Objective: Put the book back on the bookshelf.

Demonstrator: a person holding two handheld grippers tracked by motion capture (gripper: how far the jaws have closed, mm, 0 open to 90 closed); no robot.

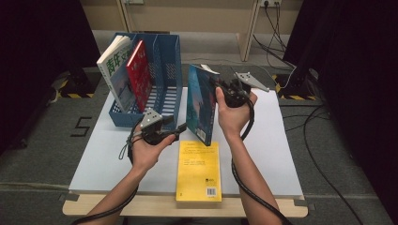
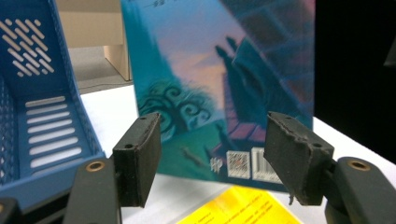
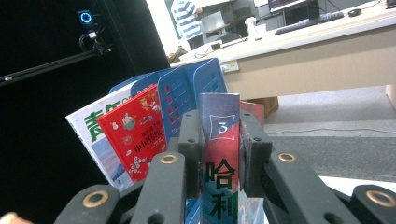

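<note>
1. Right gripper (image 1: 224, 92) clamps blue book (image 1: 201, 105) at its spine, upright on the table (image 1: 277, 140), right of blue file rack (image 1: 162, 79).
2. Left gripper (image 1: 180, 129), jaws wide, nothing between; book stands just beyond.
3. Yellow book (image 1: 199, 171) flat, near edge.

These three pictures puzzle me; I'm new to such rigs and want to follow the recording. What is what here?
A person holds a two-jaw hand gripper in each hand. The high view looks down from above; the other two cameras ride on the grippers. On the white table lie a flat yellow paperback book and a blue plastic file rack holding a white magazine and a red book. The right gripper clamps the spine of an upright blue-covered book. The left gripper is open, holding nothing.
</note>
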